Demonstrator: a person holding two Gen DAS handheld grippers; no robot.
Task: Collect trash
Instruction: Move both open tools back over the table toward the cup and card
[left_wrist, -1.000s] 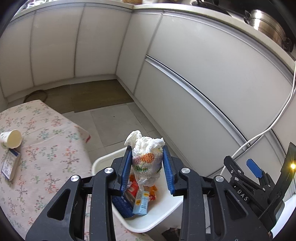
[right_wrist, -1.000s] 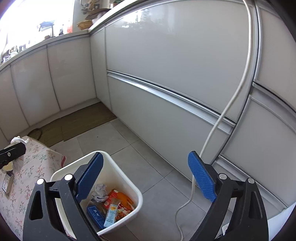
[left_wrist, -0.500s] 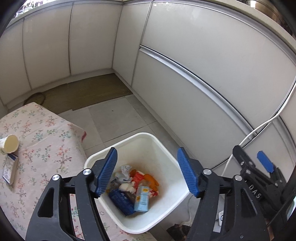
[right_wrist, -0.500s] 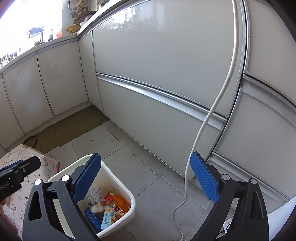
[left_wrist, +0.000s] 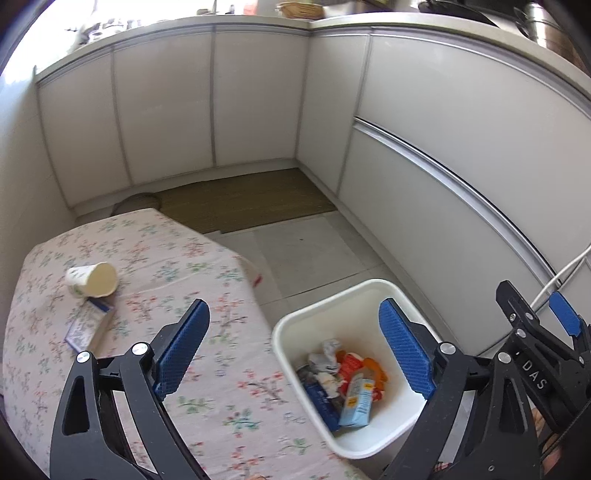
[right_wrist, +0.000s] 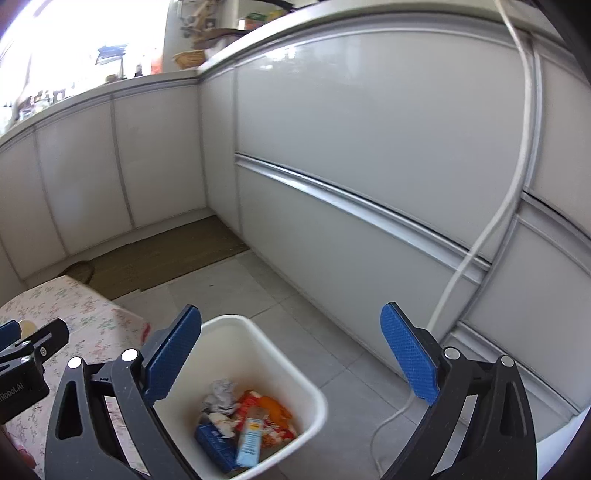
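Table (left_wrist: 229, 387) covered by floral cloth. A paper cup (left_wrist: 92, 279) lies on its side near the far left edge; a small carton (left_wrist: 88, 326) lies flat just beside it. On the tiled floor (left_wrist: 306, 254), a white bin (left_wrist: 402, 299) stands against the table's right edge.

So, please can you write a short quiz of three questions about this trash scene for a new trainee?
1. True or false: the paper cup stands upright on the table.
2. Where is the light blue carton? A) in the white bin B) on the floor C) in the left gripper
3. Fill in: the right gripper holds ____.

Key: 1 false, it lies on its side. 2 A. 3 nothing.
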